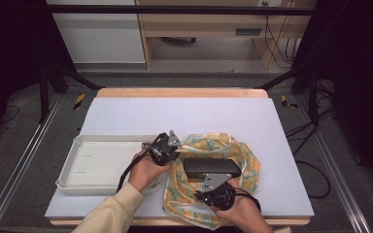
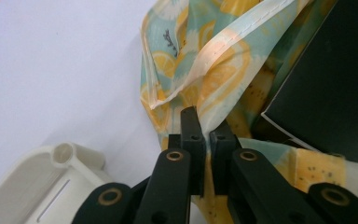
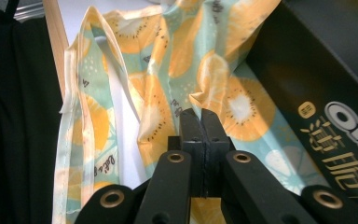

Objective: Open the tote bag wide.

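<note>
Box lettering: in my right gripper view the black box [image 3: 335,93] carries white letters "OR", cut off at the frame edge, beside a small gold square mark.
Box characters: I see gold Chinese characters beneath them.
Cloth print: small script on the fruit-print cloth [image 3: 98,140]; I cannot make it out.
Tray: I read nothing.
</note>
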